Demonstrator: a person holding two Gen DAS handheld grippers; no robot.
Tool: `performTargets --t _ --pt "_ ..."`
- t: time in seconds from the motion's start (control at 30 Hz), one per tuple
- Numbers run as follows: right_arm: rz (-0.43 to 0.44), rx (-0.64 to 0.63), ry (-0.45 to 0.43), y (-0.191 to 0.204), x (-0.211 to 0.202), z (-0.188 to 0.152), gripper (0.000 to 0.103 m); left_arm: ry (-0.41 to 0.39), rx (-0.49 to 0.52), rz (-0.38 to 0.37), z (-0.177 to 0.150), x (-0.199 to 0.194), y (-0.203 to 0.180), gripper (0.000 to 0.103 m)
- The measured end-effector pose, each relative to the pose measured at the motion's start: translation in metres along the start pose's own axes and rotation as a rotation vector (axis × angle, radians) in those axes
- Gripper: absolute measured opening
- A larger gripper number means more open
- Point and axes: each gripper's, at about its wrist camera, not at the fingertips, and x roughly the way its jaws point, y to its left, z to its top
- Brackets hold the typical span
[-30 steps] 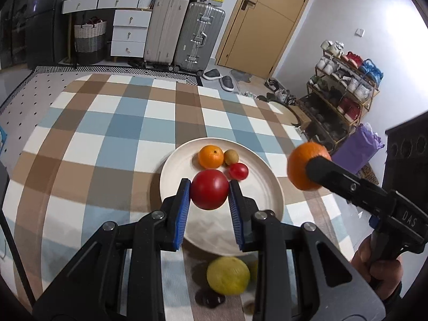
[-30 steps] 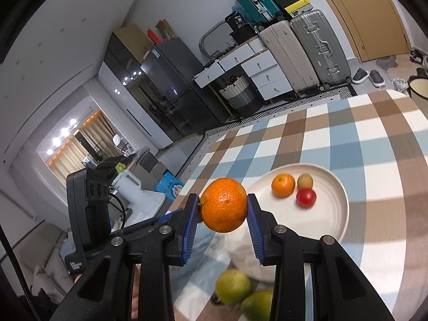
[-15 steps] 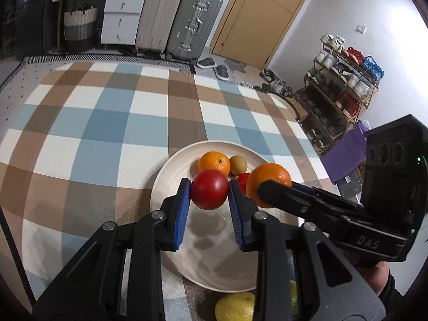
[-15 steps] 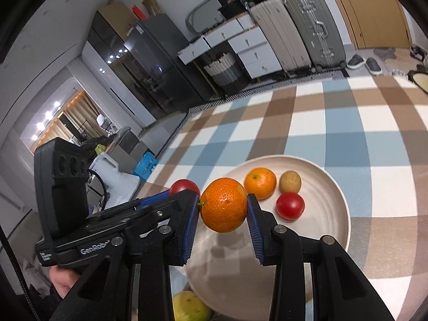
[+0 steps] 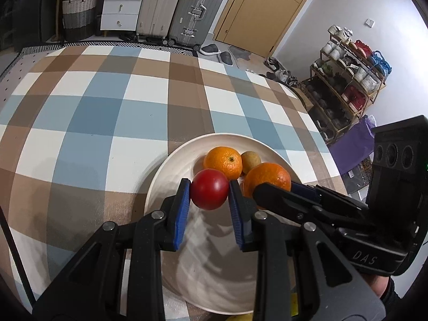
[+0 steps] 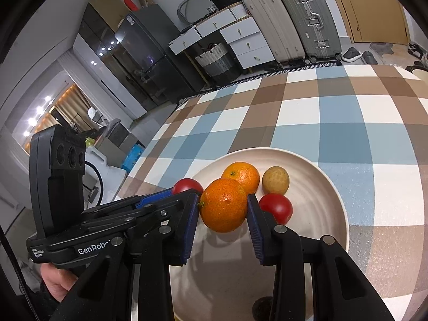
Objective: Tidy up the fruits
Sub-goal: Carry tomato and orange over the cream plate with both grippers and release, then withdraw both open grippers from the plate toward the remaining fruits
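Now both tools are over the white plate [image 5: 160, 184], each carrying a fruit for delivery. The left tool [image 5: 209, 194] is clamped on a red tomato-like fruit [image 5: 209, 192], its blue pads pressed to either side. The right tool [image 6: 223, 208] grips a large orange [image 6: 224, 204] the same way. On the plate lie a second orange [image 6: 241, 176], a small brownish-yellow fruit [image 6: 275, 179] just beside it, and a smaller red fruit [image 6: 276, 207] near the right tool's tip. The plate sits on the checked cloth of the desk [image 5: 88, 123].

The step in hand looks like placing: the two carried fruits are close over the plate's floor, beside the ones already there. Whether either one touches the plate yet is hard to tell from these angles; shadows under them suggest a small gap.

The next move calls for easing each fruit down until it rests, then opening the pads gently so nothing rolls. The two tools are crowded together, nearly touching, so they should release and back out without knocking each other or nudging the resting fruits.
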Motion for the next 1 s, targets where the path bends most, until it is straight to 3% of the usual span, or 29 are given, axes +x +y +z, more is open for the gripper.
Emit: performTargets --t 0.17,0.2,0.27,0.4,0.53,0.63,0.87,1.0 --pt "0.018 0.017 0.003 -0.002 0.002 0.0 0.037 -0.001 -0.09 -0.036 0.004 0.0 0.011 0.026" --pt "0.019 0.027 -0.002 -0.004 0.001 0.0 0.043 0.002 -0.1 -0.043 0.004 -0.001 0.012 0.026" --pt "0.02 0.034 -0.02 -0.005 -0.004 0.001 0.052 0.012 -0.087 -0.052 0.003 -0.002 0.01 0.026" --pt "0.019 0.032 -0.055 -0.003 -0.02 0.003 0.052 -0.004 -0.067 -0.034 -0.001 -0.016 0.003 0.028" --pt "0.026 0.042 -0.089 0.001 -0.042 0.001 0.052 -0.028 -0.06 -0.011 -0.006 -0.036 -0.003 0.04" --pt "0.027 0.037 -0.118 0.008 -0.064 -0.005 0.052 -0.038 -0.038 0.012 -0.012 -0.054 -0.011 0.04" --pt "0.031 0.029 -0.176 0.025 -0.112 -0.024 0.053 -0.091 0.01 0.069 -0.037 -0.101 -0.032 0.062" --pt "0.024 -0.001 -0.206 0.037 -0.137 -0.037 0.053 -0.144 0.045 0.157 -0.054 -0.132 -0.047 0.071"
